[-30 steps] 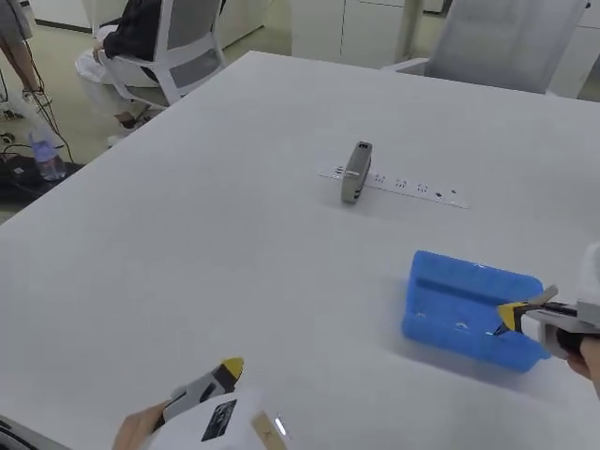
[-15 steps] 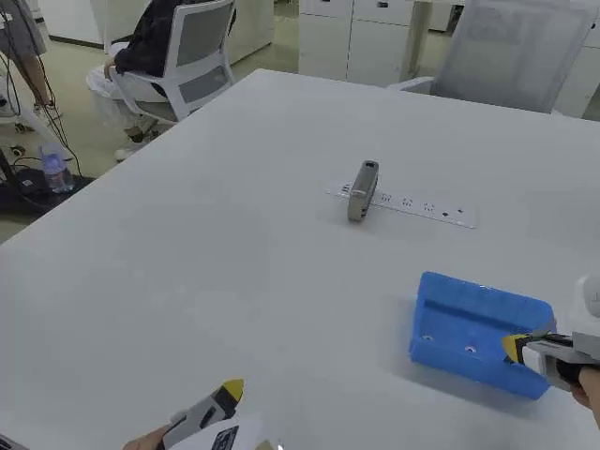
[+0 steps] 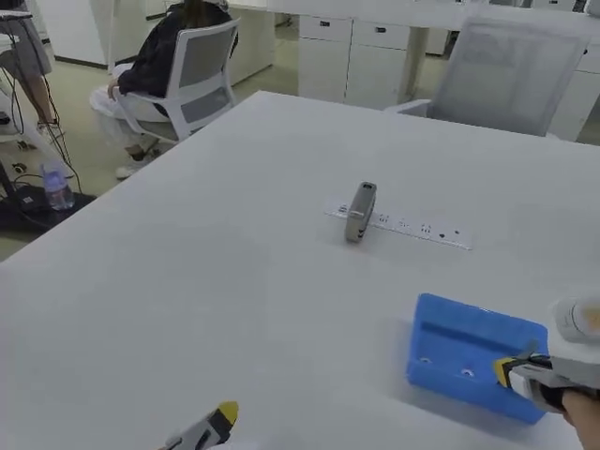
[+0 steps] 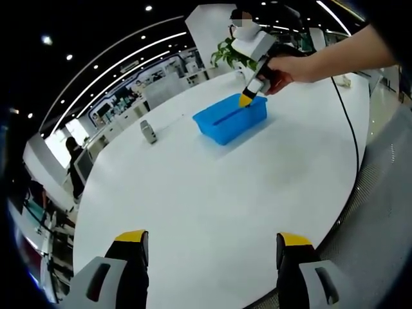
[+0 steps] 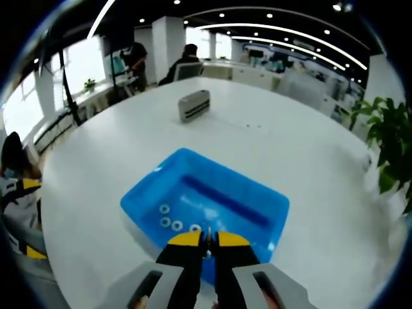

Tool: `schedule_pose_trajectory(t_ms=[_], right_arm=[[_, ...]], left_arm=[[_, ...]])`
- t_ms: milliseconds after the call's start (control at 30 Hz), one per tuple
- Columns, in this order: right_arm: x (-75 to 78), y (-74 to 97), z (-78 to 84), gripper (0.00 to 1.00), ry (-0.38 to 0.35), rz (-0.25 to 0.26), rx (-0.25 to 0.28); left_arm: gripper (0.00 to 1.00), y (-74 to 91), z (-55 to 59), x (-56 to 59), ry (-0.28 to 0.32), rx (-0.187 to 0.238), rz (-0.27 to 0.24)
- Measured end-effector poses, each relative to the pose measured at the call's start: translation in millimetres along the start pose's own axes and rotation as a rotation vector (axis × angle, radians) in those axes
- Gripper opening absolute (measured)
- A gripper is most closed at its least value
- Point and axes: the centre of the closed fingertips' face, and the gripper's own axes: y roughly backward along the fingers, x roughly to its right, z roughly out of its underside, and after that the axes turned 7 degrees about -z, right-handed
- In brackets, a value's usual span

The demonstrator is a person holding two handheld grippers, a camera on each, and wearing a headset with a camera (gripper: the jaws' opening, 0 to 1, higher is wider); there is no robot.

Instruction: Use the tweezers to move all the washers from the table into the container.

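A blue container (image 3: 473, 337) lies on the white table (image 3: 234, 281) at the right. Three small washers (image 5: 174, 222) rest on its floor near the front wall. My right gripper (image 3: 511, 370) hovers over the container's near right corner, yellow jaws shut on thin metal tweezers (image 5: 208, 233) whose tips poke out between them. In the left gripper view the right gripper (image 4: 248, 100) points down into the container (image 4: 228, 119). My left gripper (image 4: 206, 241) is open and holds nothing, low over the table's near edge, with its yellow tip (image 3: 225, 412) at the bottom of the head view.
A grey box-like device (image 3: 359, 211) stands mid-table beside a flat power strip (image 3: 412, 227). Office chairs (image 3: 192, 70) and a seated person are beyond the far left edge. A potted plant (image 5: 386, 138) stands to the right.
The head camera has tilted up, shifting the whole scene down. The right gripper has edged slightly toward the container's front wall. The left gripper sits lower in the head view.
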Motion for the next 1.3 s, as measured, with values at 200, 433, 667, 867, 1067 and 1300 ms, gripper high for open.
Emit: schedule_pose_trajectory(t_ms=[200,433,667,867,1067,1300], right_arm=[[-3.0,-0.3,-2.0,0.04,0.038,-0.018,0.005],[-9.7,19.7,-20.5,0.04,0.045,-0.002,0.08],[-30.3,50.3,-40.9,0.03,0.018,-0.054,0.198],[-54.2,82.6,-50.8,0.03,0.023,-0.105,0.299],[-77.4,105.3,-47.6,0.04,0.036,-0.166,0.339],[-106.9,124.9,-35.3,0.04,0.071,-0.227,0.343]], left_arm=[[0.82,0.2,-0.3,-0.6,0.026,0.001,0.011],[0.82,3.3,-6.8,-6.8,0.175,0.036,0.05],[0.75,9.3,-26.0,-11.4,0.268,0.088,0.08],[0.68,18.6,-65.7,-22.5,0.292,0.174,0.12],[0.61,36.3,-108.6,-23.9,0.307,0.267,0.191],[0.55,62.0,-159.7,-9.5,0.309,0.373,0.307]])
